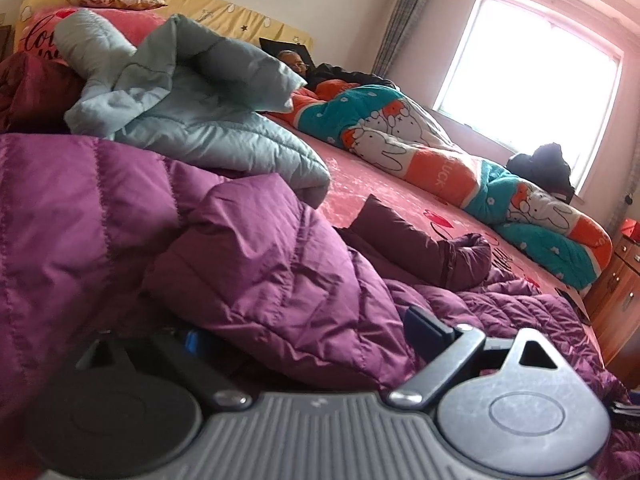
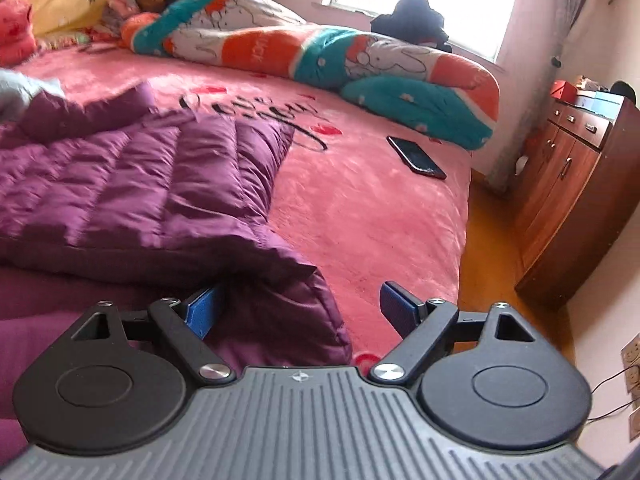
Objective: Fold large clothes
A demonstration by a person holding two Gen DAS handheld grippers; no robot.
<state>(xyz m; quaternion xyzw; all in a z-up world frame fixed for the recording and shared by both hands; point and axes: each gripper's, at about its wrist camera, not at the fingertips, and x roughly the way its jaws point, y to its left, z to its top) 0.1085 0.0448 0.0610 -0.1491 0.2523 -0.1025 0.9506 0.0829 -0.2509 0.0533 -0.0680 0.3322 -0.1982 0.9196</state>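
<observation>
Purple quilted down coat (image 2: 132, 184) lies spread on the pink plush bedspread (image 2: 360, 216), near edge of the bed, one corner bunched toward the camera. In the left view the same coat heaps up in puffy folds, a darker maroon sleeve (image 1: 424, 244) trailing off toward the middle of the bed. A pale blue padded jacket (image 1: 192, 112) sits crumpled just behind it.

Right hand-held gripper (image 2: 300, 312): jaws wide apart, the coat's hem corner lying between them; the left blue pad sits against the fabric, the right pad clear over bare bedspread. Nothing clamped.

Left hand-held gripper (image 1: 304, 344): jaws stand wide, a fold of purple fabric bulging up between them; the left finger is mostly buried in cloth. No sign the pads press on it; I read it as open.

Risks, as judged:
- Shell fabric is slick, glossy nylon over lofty fill. A shallow pinch would likely catch only the outer layer and slip.
- Puffy baffles spring back, so a fold may not stay flat.
- Loose sleeve could drag and skew the fold.
- Black phone (image 2: 416, 158) lies face-up on the bedspread, near the coat's far side; a swung hem could sweep it toward the edge.
- A person lies under the cartoon-print quilt (image 2: 320, 52) along the far side, well apart from the coat.
</observation>
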